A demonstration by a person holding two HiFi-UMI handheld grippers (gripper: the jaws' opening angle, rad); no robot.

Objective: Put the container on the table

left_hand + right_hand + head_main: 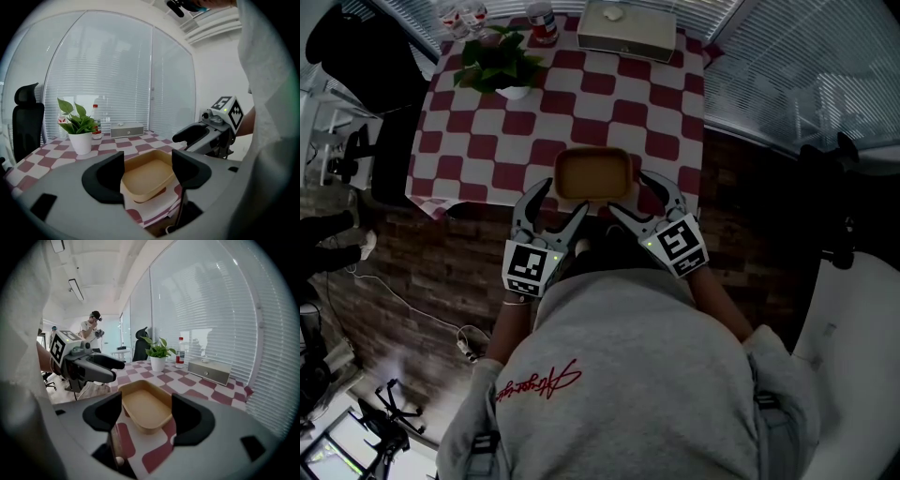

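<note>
With the left gripper (565, 199) and right gripper (630, 193) both wide and empty, the container (593, 174) just ahead sits at the table (619, 103) edge nearest them, where a clumsy nudge could tip it off.

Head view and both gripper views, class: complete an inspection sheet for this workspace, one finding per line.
Surface: table with red-and-white checked cloth.
Job's things: tan container, empty, on the table at its near edge.
Clutter: potted plant, red-labelled bottle, pale box, all at the far side.
Grippers: left tongs open, right tongs open, both by the container, neither gripping it.
Cables: white cable on the floor, left of the table.
Surroundings: black office chair, window blinds, a person standing in the distance.
</note>
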